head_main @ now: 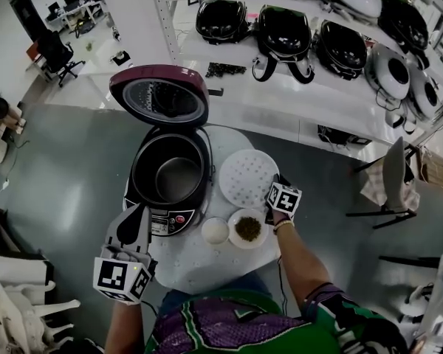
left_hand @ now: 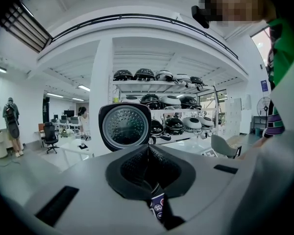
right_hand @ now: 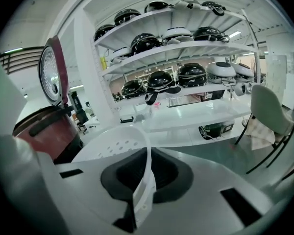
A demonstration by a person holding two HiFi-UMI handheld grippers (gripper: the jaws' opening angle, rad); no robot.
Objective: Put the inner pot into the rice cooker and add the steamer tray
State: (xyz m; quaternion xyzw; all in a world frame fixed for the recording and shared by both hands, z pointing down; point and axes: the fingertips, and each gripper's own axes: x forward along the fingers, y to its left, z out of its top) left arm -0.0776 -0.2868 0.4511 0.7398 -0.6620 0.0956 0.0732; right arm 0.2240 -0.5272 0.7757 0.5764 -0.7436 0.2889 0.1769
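Placement tells most of it: the inner pot [head_main: 176, 177] sits down inside the rice cooker [head_main: 165, 223] at centre frame. The lid [head_main: 159, 94] stands open toward the top, so the mouth is free, and that half of the task looks done. The steamer tray [head_main: 245, 174] lies flat on the round table [head_main: 199, 264] just right of the cooker. The right gripper [head_main: 272, 190] is clamped on its lower-right rim, the thin white edge pinched between the jaws — a grip that should let the tray be lifted and swung left over the pot. The left gripper [head_main: 139, 214], clenched on nothing, hovers at lower left by the cooker's front panel, probably to keep clear of the opening. Two small bowls [head_main: 215, 231] stand just below the tray — close enough to be clipped.
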